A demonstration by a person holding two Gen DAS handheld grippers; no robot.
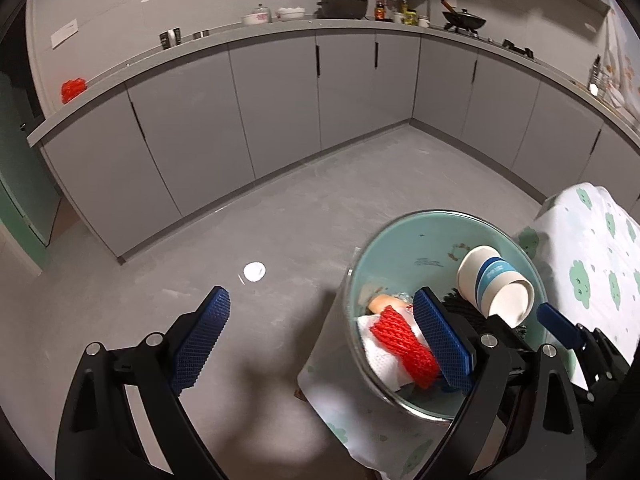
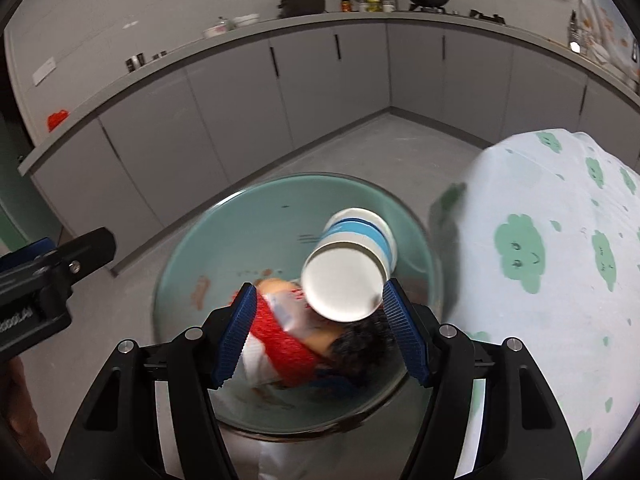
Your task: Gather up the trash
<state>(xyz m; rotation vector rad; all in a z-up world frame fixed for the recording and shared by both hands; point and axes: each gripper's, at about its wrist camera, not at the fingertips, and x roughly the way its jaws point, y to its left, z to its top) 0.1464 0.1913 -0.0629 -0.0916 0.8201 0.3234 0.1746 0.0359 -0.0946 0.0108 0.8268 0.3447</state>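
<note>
While the right gripper (image 2: 318,332) hangs over the glass bowl (image 2: 188,248) with its blue pads (image 2: 236,336) spread, a paper cup (image 2: 348,268) sits tilted between the fingertips, mouth toward the camera; right pad looks to touch the rim, left pad is clear of it, so can't tell if it's really pinched. Cup is white with blue bands, blurred in the right wrist view. Below it in the bowl: red foam net (image 2: 280,340), white tissue (image 2: 256,364), something dark and tangled (image 2: 360,336), a peach-coloured piece (image 2: 276,286). Brown smears on the bowl's inside. Left gripper (image 1: 320,340) is spread wide and empty; its right pad (image 1: 444,344) reaches in over the bowl (image 1: 400,236) just beside the net (image 1: 400,344), its left pad (image 1: 204,336) hangs outside over the grey floor (image 1: 280,220). Bowl stands at the corner of a table under a white cloth with green clouds (image 2: 540,240). Grey cabinets (image 1: 280,100) run round the room; red crumpled thing (image 1: 73,89) lies on the counter far left, pots (image 1: 344,4) and a wok (image 1: 464,20) further along.
</note>
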